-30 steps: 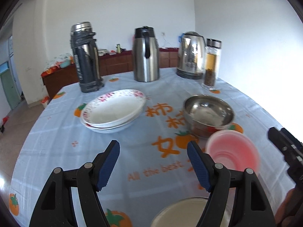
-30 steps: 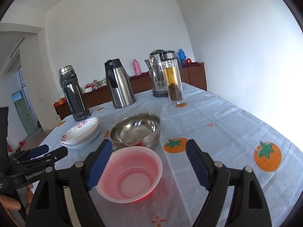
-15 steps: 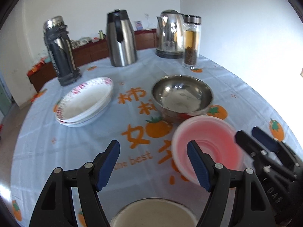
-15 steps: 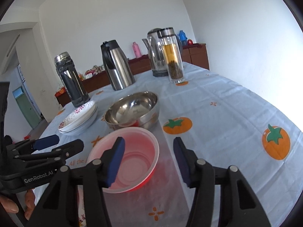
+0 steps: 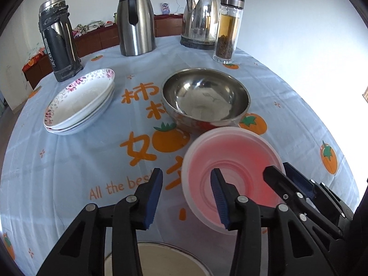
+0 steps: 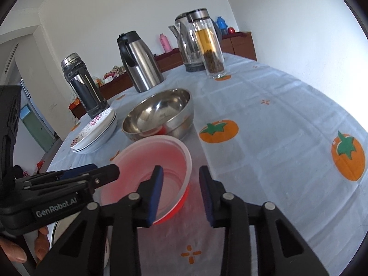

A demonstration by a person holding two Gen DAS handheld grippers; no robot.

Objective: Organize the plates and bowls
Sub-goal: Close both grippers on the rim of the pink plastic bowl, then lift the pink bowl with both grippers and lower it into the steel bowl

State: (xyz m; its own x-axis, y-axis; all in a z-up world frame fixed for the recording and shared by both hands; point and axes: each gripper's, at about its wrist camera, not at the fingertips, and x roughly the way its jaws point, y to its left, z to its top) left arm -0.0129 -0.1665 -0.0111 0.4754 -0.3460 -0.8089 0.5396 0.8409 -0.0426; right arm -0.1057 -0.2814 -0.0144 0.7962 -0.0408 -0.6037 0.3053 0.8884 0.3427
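A pink plastic bowl sits on the tablecloth in front of a steel bowl. My left gripper is open, its right finger over the pink bowl's left rim. My right gripper is partly closed, its jaws astride the pink bowl's right rim without gripping it. It also shows in the left wrist view. A stack of floral plates lies at the left. A pale bowl is right below my left gripper.
At the back stand a dark thermos, a steel carafe, a kettle and a glass tea bottle. The round table drops off at the right edge.
Both grippers have moved in on the pink bowl. My right gripper's jaws have narrowed around its right rim. My left gripper has shifted right toward the bowl.
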